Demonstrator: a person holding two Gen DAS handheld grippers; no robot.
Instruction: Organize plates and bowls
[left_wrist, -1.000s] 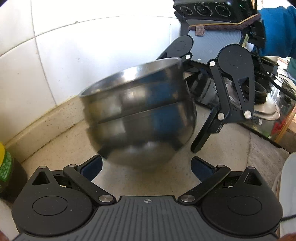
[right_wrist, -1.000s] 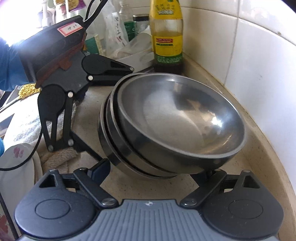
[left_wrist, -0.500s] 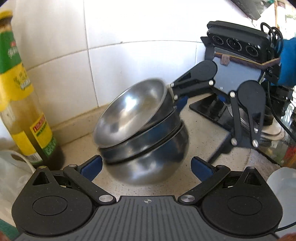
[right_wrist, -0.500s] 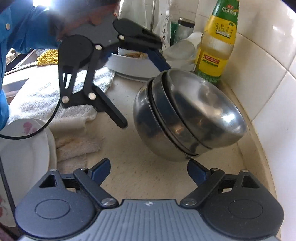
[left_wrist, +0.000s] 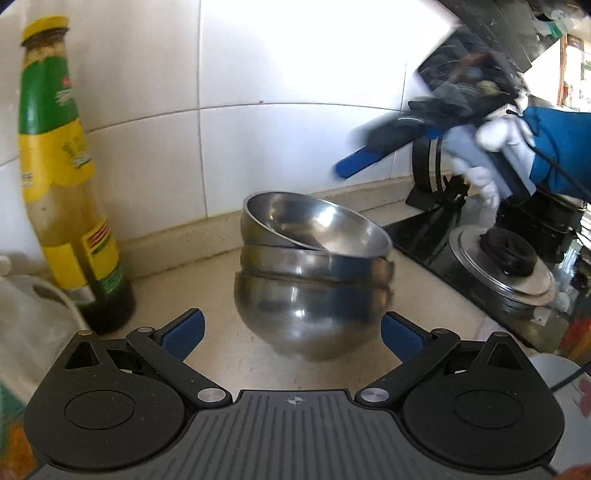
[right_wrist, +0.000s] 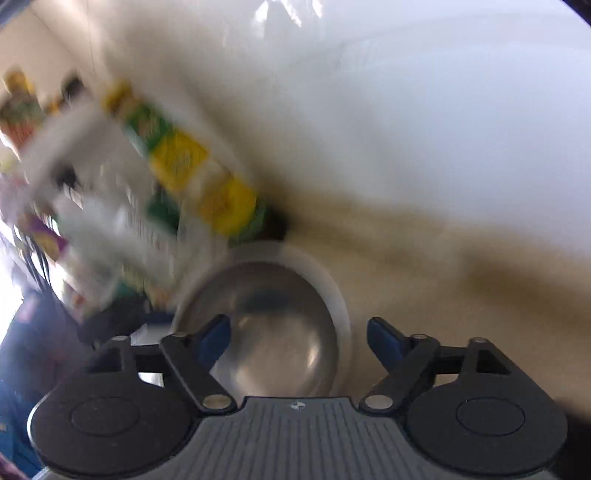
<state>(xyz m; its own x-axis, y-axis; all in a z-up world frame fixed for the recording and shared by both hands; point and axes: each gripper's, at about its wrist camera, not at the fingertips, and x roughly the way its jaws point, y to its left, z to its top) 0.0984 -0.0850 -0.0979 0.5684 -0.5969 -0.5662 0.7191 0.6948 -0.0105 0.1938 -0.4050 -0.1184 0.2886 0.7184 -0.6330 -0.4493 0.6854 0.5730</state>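
Three nested steel bowls (left_wrist: 314, 295) stand on the beige counter by the tiled wall, the top one tilted. My left gripper (left_wrist: 293, 334) is open, its blue fingertips (left_wrist: 184, 332) on either side of the stack's near side, not pressing it. The right gripper (left_wrist: 354, 162) hovers blurred at the upper right, above and clear of the bowls, held by a white-gloved hand in a blue sleeve. The right wrist view is heavily blurred: the bowls (right_wrist: 266, 332) lie below the right gripper (right_wrist: 299, 336), whose jaws are closing with nothing pressed between them.
A yellow-and-green oil bottle (left_wrist: 66, 184) stands left of the bowls against the wall. A pot lid with a black knob (left_wrist: 509, 266) sits on a black stove at the right. A white plate (left_wrist: 561, 384) lies at the lower right, a white container (left_wrist: 33, 314) at the left.
The bowl stack, tipped on its side with the right gripper at its rim, now stands upright on the counter. The right gripper has let go and swung up and away, rolling as it went.
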